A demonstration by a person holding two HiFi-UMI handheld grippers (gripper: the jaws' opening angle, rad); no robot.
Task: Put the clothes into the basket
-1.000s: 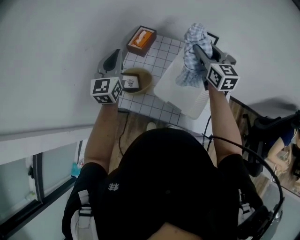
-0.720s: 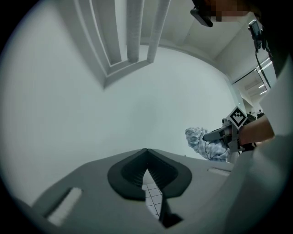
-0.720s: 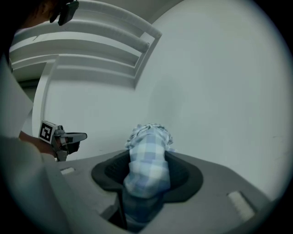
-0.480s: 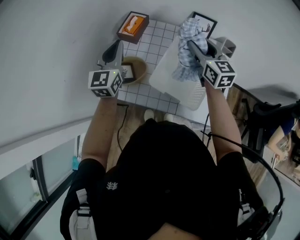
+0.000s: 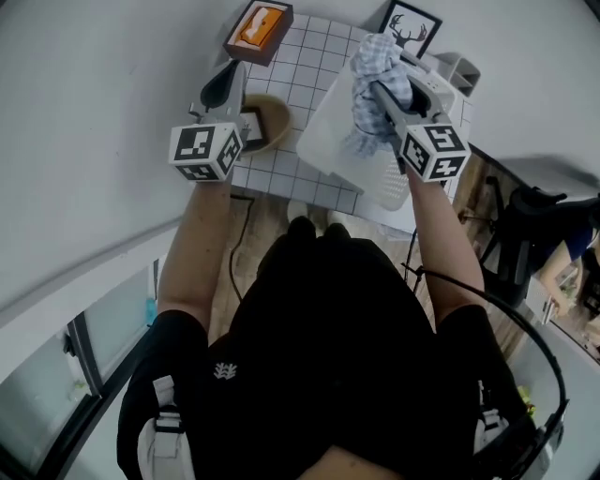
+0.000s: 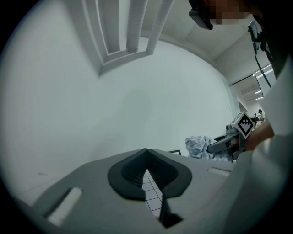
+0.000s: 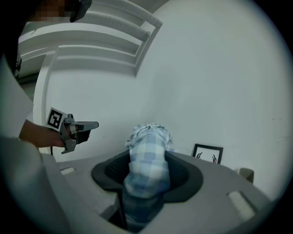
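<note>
A blue-checked cloth (image 5: 373, 66) hangs bunched from my right gripper (image 5: 377, 92), whose jaws are shut on it above the white basket (image 5: 319, 141). In the right gripper view the cloth (image 7: 149, 151) fills the gap between the dark pads and spills over them. My left gripper (image 5: 228, 86) hovers to the left of the basket, over a brown bowl (image 5: 272, 122). Its jaws meet at the tips (image 6: 146, 151) with nothing between them. From the left gripper view the cloth (image 6: 199, 146) and the right gripper show at the right.
The basket stands on a white grid-patterned table (image 5: 309, 80). An orange box (image 5: 258, 26) sits at the table's far left, and a framed deer picture (image 5: 412, 28) and a grey holder (image 5: 459, 73) at the back. A dark chair (image 5: 525, 248) stands to the right on a wooden floor.
Both grippers have sunk, and the cloth hangs lower over the basket. The table sits higher in the head view.
</note>
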